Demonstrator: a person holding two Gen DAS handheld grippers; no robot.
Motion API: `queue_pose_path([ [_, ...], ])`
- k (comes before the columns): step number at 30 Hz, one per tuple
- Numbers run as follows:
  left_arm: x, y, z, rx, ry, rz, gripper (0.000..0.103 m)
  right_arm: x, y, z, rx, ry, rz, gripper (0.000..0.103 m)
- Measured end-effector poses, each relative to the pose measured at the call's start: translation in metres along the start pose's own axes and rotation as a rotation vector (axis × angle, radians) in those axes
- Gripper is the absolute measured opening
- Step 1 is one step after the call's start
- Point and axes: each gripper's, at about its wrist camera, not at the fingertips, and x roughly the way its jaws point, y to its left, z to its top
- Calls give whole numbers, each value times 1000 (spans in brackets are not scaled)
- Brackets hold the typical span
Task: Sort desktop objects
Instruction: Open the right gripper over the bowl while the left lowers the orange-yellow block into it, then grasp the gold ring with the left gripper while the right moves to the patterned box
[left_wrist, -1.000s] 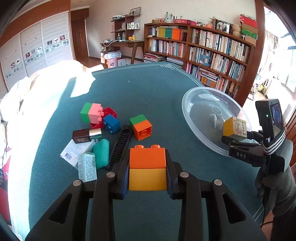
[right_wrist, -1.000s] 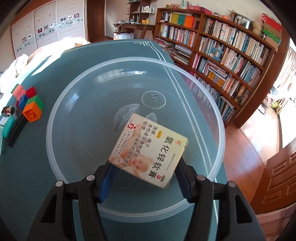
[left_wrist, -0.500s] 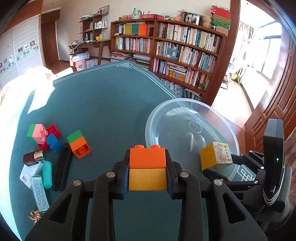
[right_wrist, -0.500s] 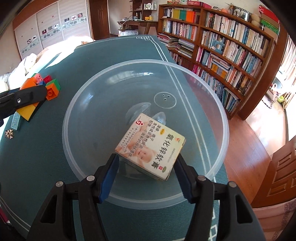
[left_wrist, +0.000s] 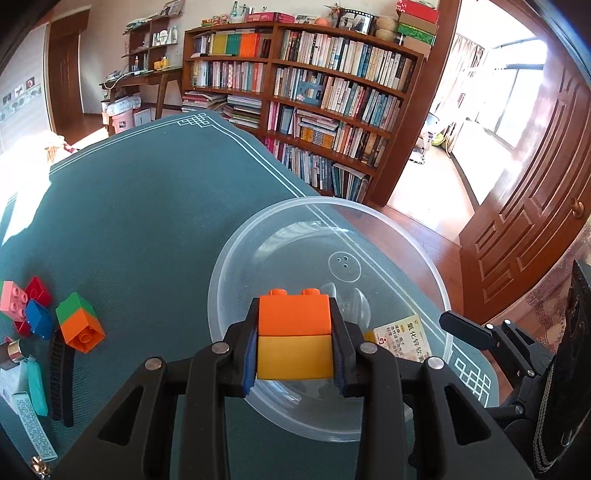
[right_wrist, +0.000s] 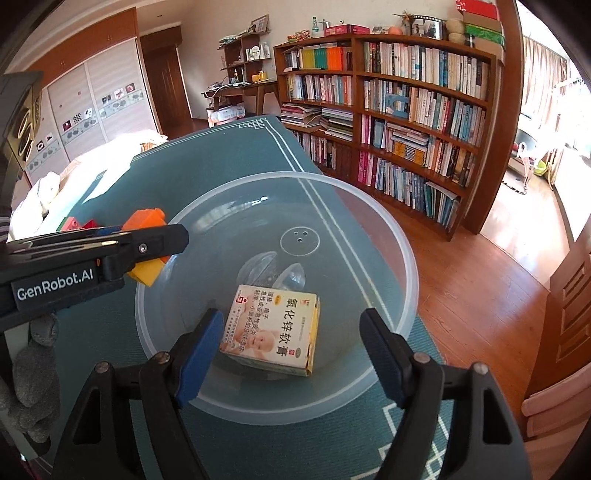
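Observation:
My left gripper (left_wrist: 294, 345) is shut on an orange-and-yellow block stack (left_wrist: 294, 334) and holds it above the near-left rim of the clear plastic bowl (left_wrist: 236, 258). From the right wrist view the same stack (right_wrist: 146, 245) hangs over the bowl's left rim (right_wrist: 402, 251). A yellow-and-white medicine box (right_wrist: 273, 328) lies inside the bowl; it also shows in the left wrist view (left_wrist: 400, 338). My right gripper (right_wrist: 291, 354) is open, its jaws wide on either side of the box without touching it.
On the green table mat (left_wrist: 147, 206), left of the bowl, lie a green-orange block (left_wrist: 79, 326), pink, red and blue blocks (left_wrist: 26, 304), a black comb (left_wrist: 61, 380), a teal tube (left_wrist: 37, 387) and small boxes. A bookshelf (left_wrist: 314, 110) stands beyond the table.
My right gripper has opened and let go of the medicine box, which now rests in the bowl. My left gripper has carried the block stack rightward over the bowl's rim.

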Motion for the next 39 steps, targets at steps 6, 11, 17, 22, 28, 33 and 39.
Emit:
queue_pose_path([
  [6,0,1,0,-5,-1,-17,53,-1,-11,2,62,-16,-13,80],
  [11,-7,2,-5,26,-29,40,54,-4,-10,2,87,-27,-9,80],
  [17,-20,21,-16,2,-58,159,54,-8,5,1,78,-43,38,80],
  [22,-30,44,-29,-39,-61,237,54,-4,29,0,62,-41,81,80],
  [28,-49,69,-46,-94,-82,319,54,-6,57,1,27,-62,92,80],
  [33,-61,90,-59,-143,-95,371,54,-14,76,5,-3,-111,65,80],
  [39,-78,113,-80,-180,-102,425,54,-21,100,5,-12,-137,131,80],
])
